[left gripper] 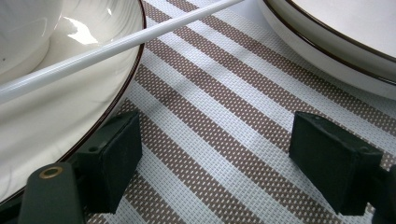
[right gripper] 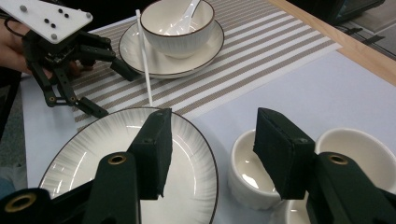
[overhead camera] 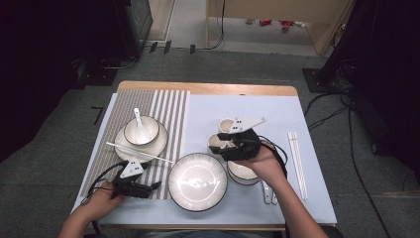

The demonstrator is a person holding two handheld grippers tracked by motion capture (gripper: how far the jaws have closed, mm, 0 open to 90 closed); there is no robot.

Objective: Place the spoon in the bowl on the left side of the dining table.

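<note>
My left gripper (overhead camera: 154,186) rests low over the striped placemat (left gripper: 224,116), open with nothing between its jaws. It lies between a small plate (left gripper: 70,116) and the large ribbed plate (left gripper: 336,42). A white chopstick (left gripper: 116,46) lies across the small plate's rim, just beyond the jaws. My right gripper (right gripper: 212,123) hovers open above the table, its left jaw over the large plate (right gripper: 93,154) and a small white cup (right gripper: 247,175) below and beyond the gap. The left gripper (right gripper: 116,93) also appears far left in the right gripper view.
A bowl with a spoon (overhead camera: 141,130) sits on the small plate. Two small cups (overhead camera: 218,142) stand mid-table, and another bowl (overhead camera: 242,172) lies under my right hand. A pair of chopsticks (overhead camera: 297,163) and spoons (overhead camera: 268,194) lie at the right.
</note>
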